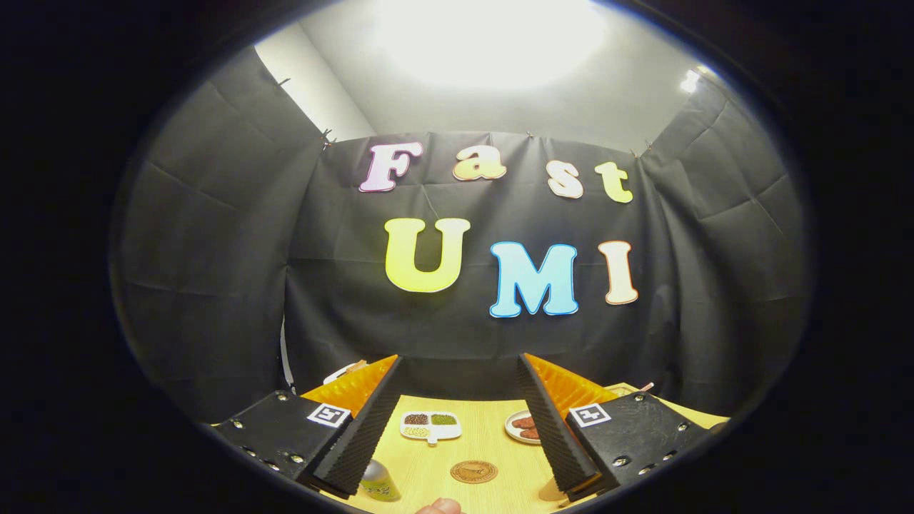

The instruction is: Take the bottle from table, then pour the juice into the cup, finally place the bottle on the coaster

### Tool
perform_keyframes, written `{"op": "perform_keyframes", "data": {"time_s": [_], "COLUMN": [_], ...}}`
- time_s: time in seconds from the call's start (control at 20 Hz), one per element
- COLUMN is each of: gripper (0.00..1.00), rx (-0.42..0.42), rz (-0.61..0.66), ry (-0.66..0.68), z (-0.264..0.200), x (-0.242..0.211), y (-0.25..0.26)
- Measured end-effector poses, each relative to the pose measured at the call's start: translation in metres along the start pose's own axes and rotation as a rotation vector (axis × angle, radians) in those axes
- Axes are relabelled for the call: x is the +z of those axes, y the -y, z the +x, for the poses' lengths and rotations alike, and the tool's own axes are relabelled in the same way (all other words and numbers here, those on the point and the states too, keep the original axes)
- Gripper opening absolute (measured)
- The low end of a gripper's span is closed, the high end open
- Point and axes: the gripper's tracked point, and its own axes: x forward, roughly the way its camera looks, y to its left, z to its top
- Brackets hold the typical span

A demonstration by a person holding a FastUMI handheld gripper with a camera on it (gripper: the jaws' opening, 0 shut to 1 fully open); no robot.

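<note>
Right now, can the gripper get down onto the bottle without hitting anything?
Probably yes. The gripper is open with nothing between its fingers, and the bottle stands near its left finger on the table, apart from the coaster.

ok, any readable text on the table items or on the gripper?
Nothing can be quoted.
Bottle: the label print is too blurred to read.
Coaster: the emblem is too small to read.
Gripper, open with nothing between its fingers: the square marker tags carry a pattern only, no words.
</note>
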Motion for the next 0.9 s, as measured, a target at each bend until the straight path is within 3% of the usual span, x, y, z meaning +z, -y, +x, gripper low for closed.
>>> {"op": "perform_keyframes", "data": {"time_s": [0.55,0.9], "gripper": [0.96,0.96], "rx": [0.024,0.021], "rz": [0.061,0.023], "ry": [0.0,-0.064], "z": [-0.001,0.003], "x": [-0.023,-0.062], "y": [-0.019,-0.035]}}
